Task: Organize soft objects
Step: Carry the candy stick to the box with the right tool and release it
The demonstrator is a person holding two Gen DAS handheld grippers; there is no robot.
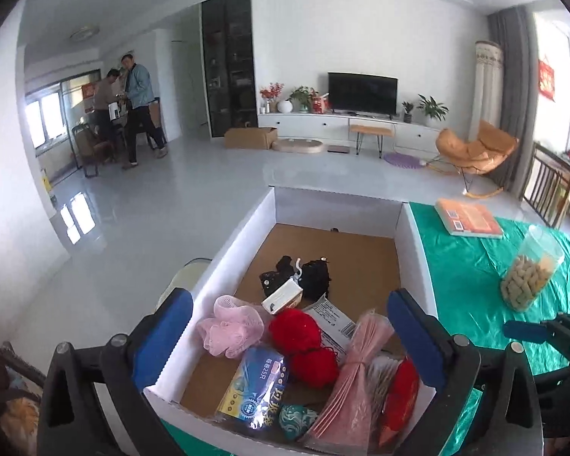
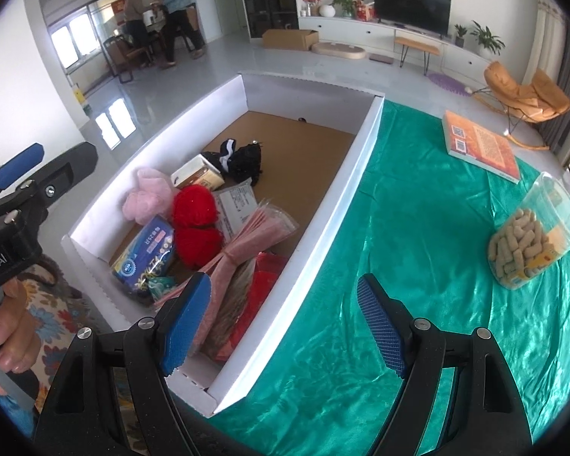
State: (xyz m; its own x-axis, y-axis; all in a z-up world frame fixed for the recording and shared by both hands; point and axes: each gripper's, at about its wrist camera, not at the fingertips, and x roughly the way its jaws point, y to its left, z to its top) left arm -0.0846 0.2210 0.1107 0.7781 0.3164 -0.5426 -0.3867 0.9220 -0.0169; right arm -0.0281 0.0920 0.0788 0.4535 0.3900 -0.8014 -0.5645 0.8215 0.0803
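A white cardboard box (image 1: 410, 250) with a brown floor sits at the left end of the green-clothed table (image 2: 418, 228). In it lie a pink puff (image 1: 230, 325), red yarn balls (image 1: 304, 342), a blue packet (image 1: 254, 387), a tied pink bundle (image 1: 353, 380), a red packet (image 1: 401, 391), a small white carton (image 1: 283, 296) and black soft items (image 1: 304, 277). My left gripper (image 1: 288, 338) hangs open above the box's near end, gripping nothing. My right gripper (image 2: 283, 323) is open over the box's right wall (image 2: 361, 174) near the front corner, also empty.
On the cloth to the right lie an orange book (image 2: 478, 144) and a clear jar (image 2: 532, 235) of pale pellets on its side. Beyond the table is open floor, with two people (image 1: 129, 106) standing far back left and an orange rocking chair (image 1: 475, 148) at the right.
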